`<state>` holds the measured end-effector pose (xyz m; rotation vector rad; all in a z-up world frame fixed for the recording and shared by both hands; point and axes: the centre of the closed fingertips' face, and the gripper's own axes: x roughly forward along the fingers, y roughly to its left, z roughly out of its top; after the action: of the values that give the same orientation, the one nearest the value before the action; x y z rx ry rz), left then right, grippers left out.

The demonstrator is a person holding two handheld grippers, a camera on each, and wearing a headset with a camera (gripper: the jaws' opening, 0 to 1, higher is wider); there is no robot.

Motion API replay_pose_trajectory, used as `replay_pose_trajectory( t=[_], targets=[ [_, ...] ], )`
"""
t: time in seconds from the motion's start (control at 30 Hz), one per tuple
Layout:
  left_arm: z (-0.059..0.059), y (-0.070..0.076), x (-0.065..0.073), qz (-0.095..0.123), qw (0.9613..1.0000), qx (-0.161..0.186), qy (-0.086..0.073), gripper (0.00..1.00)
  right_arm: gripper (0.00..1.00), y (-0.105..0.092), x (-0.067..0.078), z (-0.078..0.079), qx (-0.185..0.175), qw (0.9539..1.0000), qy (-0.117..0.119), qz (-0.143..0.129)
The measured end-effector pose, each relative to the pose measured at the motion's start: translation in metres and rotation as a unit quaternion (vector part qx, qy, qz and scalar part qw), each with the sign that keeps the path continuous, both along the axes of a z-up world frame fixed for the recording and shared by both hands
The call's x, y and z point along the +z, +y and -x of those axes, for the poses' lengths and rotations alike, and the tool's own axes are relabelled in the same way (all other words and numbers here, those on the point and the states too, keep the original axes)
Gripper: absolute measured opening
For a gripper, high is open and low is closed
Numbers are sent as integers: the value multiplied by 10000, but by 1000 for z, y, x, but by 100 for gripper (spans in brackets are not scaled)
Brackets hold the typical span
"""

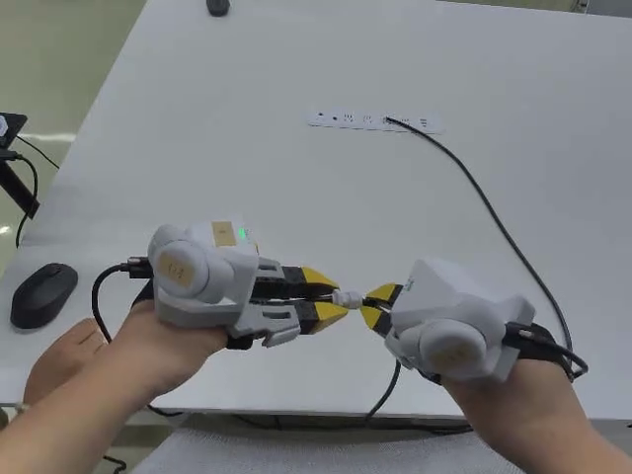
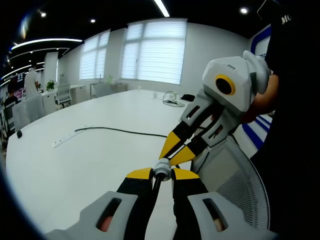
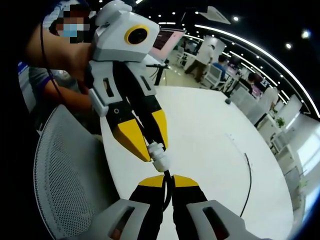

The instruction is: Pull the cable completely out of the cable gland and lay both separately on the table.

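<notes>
A small white cable gland hangs above the table's near edge, between the two grippers, which point tip to tip. My left gripper is shut on the gland, which sits between its yellow tips. My right gripper faces it from the right. In the right gripper view, a black cable runs out of the gland and down between the right gripper's shut jaws. The left gripper's yellow fingers clamp the gland from above.
A white power strip lies mid-table, and its black cord trails to the right edge. A black mouse sits at the left edge, a dark object at the far end. A mesh chair is below the near edge.
</notes>
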<state>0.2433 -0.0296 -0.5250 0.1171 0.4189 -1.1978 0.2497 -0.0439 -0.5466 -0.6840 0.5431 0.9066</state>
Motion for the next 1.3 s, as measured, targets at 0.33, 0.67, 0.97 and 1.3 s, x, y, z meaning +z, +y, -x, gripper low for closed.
replay_pose_trajectory(
  t=[0.33, 0.67, 0.97, 1.3],
  targets=[
    [-2, 0, 0, -27, 10000, -33, -9, 15, 0, -11, -5, -4, -409, 9983, 335, -264],
    [-4, -2, -1, -30, 10000, -6, 22, 15, 0, -33, -21, -8, -917, 9919, 753, -462],
    [-4, -3, -2, -44, 10000, 7, 35, 15, 0, -55, -41, -11, -1625, 9724, 1396, -920],
    [-5, -3, -3, -57, 10000, 18, 60, 15, 0, -84, -69, -8, -2582, 9289, 2251, -1408]
  ],
)
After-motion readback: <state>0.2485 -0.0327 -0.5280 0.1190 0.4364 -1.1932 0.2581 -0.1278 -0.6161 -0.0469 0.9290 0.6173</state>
